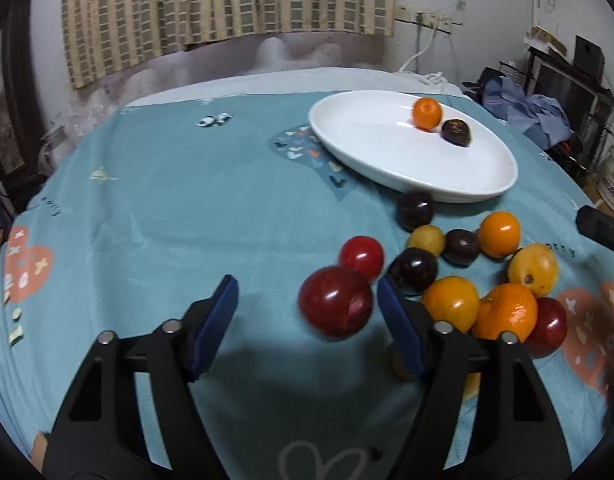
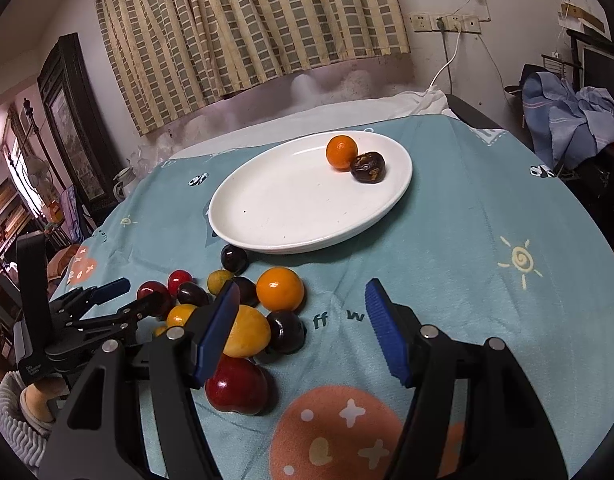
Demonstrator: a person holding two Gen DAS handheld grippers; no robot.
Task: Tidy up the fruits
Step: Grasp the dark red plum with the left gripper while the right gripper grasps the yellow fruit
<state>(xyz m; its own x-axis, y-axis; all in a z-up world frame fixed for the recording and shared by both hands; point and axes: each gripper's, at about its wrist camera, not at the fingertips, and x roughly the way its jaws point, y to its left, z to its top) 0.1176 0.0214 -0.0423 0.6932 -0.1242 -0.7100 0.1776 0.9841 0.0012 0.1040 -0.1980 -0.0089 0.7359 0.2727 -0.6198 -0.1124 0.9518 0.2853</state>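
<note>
A white oval ceramic plate sits on a tabletop covered by a teal printed cloth. On the plate's far side a small round orange tangerine rests touching a dark wrinkled brown-purple fruit; the rest of the plate is bare.

Just beside the plate's near rim, a loose cluster of fruit lies on the cloth: a dark purple plum nearest the rim, then a small yellow fruit, more dark plums, several orange tangerines, a larger yellow fruit and red apples.

The left tool, black with blue-padded fingers, is spread wide and holds nothing. Between its fingers, close to the right pad, sits a large glossy red apple, slightly blurred; whether the pad touches it cannot be told. A smaller red round fruit lies just behind it.

The right tool is likewise wide open and empty, low over the cloth to the right of the cluster. Its left finger overlaps an oval yellow fruit in view, and a dark red apple lies just below that finger. In the right wrist view the left tool appears at the left edge, reaching into the cluster.
</note>
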